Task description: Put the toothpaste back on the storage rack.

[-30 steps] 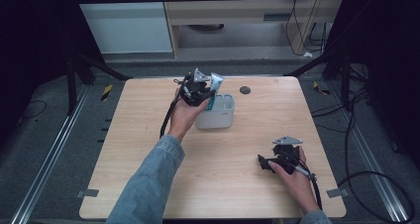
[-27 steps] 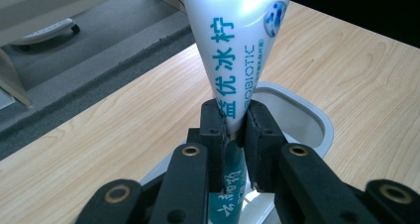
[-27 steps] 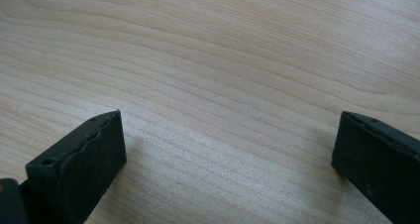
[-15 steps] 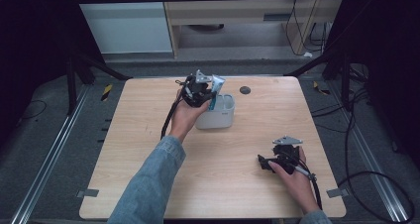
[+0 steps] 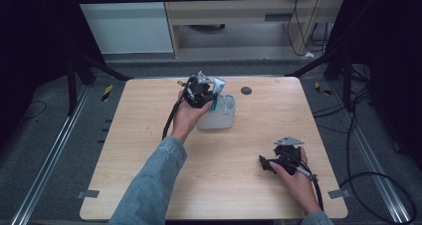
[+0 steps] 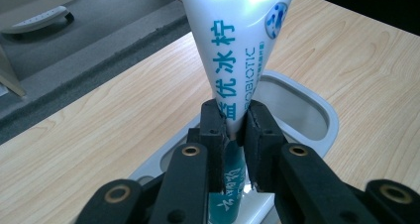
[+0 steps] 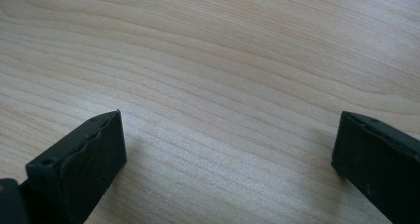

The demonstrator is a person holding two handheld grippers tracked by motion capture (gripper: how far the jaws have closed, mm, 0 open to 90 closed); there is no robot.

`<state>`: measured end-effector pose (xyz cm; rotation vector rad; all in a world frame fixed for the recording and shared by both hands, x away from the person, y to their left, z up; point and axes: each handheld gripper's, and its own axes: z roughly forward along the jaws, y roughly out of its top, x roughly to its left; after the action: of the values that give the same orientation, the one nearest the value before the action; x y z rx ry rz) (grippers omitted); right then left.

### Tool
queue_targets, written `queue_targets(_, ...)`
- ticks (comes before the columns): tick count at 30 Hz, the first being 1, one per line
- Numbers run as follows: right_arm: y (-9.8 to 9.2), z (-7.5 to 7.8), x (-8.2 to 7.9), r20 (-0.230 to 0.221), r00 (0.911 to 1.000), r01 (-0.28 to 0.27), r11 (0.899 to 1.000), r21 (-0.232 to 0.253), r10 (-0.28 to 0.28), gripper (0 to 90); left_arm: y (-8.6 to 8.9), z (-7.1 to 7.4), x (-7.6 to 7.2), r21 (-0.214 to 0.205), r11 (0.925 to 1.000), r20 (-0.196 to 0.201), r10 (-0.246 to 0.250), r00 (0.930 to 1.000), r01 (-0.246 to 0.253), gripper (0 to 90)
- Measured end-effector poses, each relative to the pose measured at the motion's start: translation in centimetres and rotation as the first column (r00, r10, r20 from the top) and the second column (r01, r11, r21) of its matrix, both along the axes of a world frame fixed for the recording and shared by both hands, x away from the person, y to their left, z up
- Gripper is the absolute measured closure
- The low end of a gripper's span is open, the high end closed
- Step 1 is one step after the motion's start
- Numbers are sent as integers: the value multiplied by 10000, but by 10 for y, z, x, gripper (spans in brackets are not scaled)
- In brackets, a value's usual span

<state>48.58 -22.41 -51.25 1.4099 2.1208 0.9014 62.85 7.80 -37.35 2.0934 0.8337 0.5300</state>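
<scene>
The left tool (image 6: 236,127) is pinched tight on a toothpaste tube (image 6: 237,50). The tube is white with blue-green writing, and it stands up over a white holder (image 6: 317,117) with round-cornered pockets. In the high view the holder (image 5: 225,119) sits toward the far middle of the desk (image 5: 149,150), and the tube (image 5: 217,88) pokes up at its left end, with the left tool (image 5: 205,93) right beside it.

The tube looks light and soft. It is squashed thin where the two black pads (image 6: 214,130) press it, so I think a hard squeeze could bend it or push paste toward the cap. Its skin is shiny, so it may slip if the hold is weak. The flat, wide top end looks stiffer, and I think the middle, where the tool has it now, is a fair place to hold it for lowering it straight down. The holder looks like hard plastic and light, so a bump could slide it.

The right tool (image 5: 273,163) rests on the near right part of the desk with its jaws wide apart and nothing between them; its own view shows bare wood.

The bottom of the tube is hidden behind the left tool, so I cannot tell if the cap end is already down in a pocket or touching it. The top of the tube is cut off in the left gripper view. A small dark round thing (image 5: 246,90) lies on the far side of the desk, too small to make out.
</scene>
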Motion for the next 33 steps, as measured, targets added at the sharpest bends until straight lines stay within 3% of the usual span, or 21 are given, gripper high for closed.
queue_targets(12,0,0,0,1,10000,-10,10000,-19,10,4,-5,-7,2,212,9998,-424,56,9991,-47,792)
queue_targets(33,0,0,0,0,10000,-9,10000,-17,9,4,-6,-10,4,300,9995,-581,87,9983,-70,793)
